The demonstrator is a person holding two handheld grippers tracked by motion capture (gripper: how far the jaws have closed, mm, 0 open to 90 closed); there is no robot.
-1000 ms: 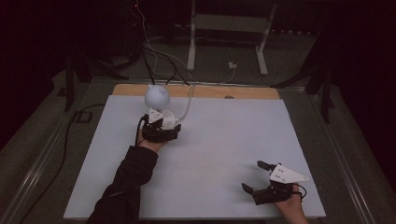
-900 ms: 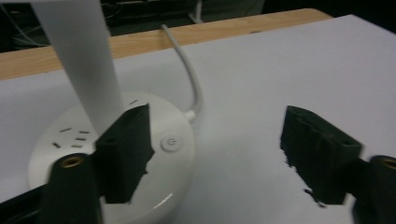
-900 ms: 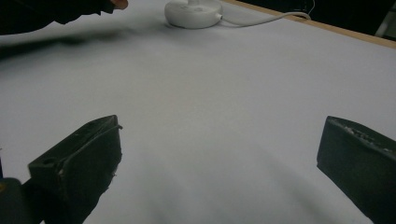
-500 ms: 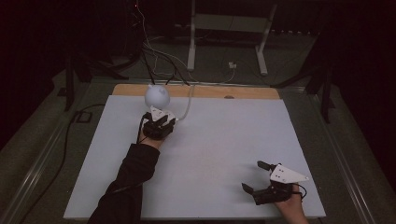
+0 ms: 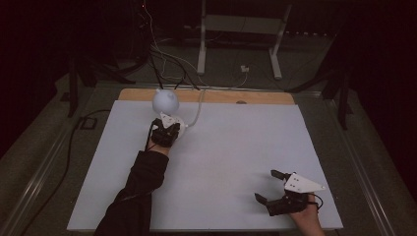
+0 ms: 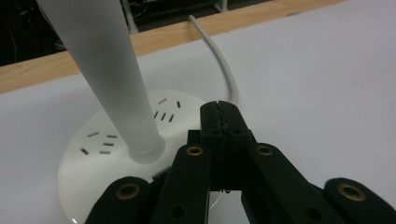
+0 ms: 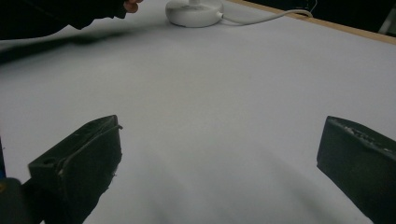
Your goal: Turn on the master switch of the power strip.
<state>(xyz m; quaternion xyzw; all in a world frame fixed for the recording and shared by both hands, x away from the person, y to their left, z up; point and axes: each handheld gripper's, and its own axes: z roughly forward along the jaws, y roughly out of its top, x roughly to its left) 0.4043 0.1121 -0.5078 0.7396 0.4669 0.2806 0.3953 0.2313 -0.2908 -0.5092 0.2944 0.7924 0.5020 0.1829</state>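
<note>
A white desk lamp stands at the far left of the table, with a round head (image 5: 165, 101), a tapering stem (image 6: 109, 70) and a flat round base (image 6: 93, 154) marked with small grey dashes. My left gripper (image 5: 167, 129) is right at that base. In the left gripper view its jaws are pressed together with nothing between them, and the left gripper's tip (image 6: 219, 109) is over the base's near right edge. My right gripper (image 5: 266, 185) rests near the front right corner, open wide and empty. The lamp base (image 7: 194, 10) lies far ahead of the right gripper (image 7: 219, 140).
The lamp's white cable (image 6: 217, 51) runs from the base to the table's far wooden edge (image 5: 255, 96). A dark sleeve (image 7: 60, 14) reaches across the white tabletop (image 5: 226, 147). Behind the table stand a metal frame (image 5: 241, 29) and loose floor cables (image 5: 162, 59).
The left gripper has turned slightly and edged a little toward the lamp base. The right gripper has stayed put.
</note>
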